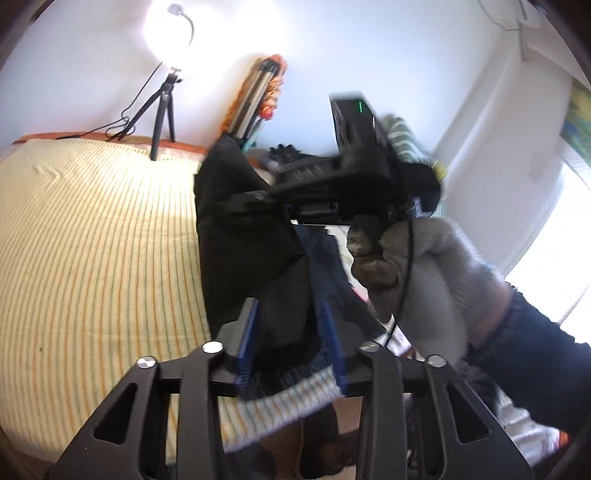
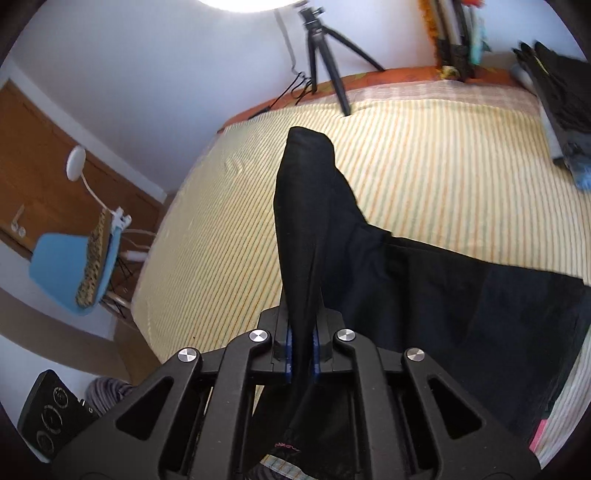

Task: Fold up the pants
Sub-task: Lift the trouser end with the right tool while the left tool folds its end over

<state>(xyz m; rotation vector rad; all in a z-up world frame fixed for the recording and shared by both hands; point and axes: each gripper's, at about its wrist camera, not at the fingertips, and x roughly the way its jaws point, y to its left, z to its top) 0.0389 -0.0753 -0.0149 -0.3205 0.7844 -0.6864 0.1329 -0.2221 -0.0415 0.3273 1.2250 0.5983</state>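
The black pants (image 2: 388, 266) hang and lie over a bed (image 2: 424, 155) with a yellow striped sheet. One narrow part rises straight up from the right tongs (image 2: 302, 347), and the wider part spreads to the right over the sheet. In the right wrist view the two blue pads (image 2: 289, 347) are pressed on the cloth from both sides, with only the fabric between them, so the right tongs are closed on the pants.

In the left wrist view the left tongs (image 1: 291, 343) have their blue pads (image 1: 246, 343) clearly apart, and black cloth (image 1: 255, 240) passes between them. Whether the pads really pinch it cannot be told, because the picture is blurred there. Just in front, a hand in a gray glove (image 1: 417, 273) holds the other black gripper body (image 1: 332, 181), which covers a part of the pants.

There is one pair of pants and two tongs. One tripod (image 2: 325, 55) stands at the far edge of the bed under a bright lamp (image 1: 173, 26). One blue chair (image 2: 74, 273) stands beside the bed on the left, and a pile of dark clothes (image 2: 561, 103) lies at the far right corner.
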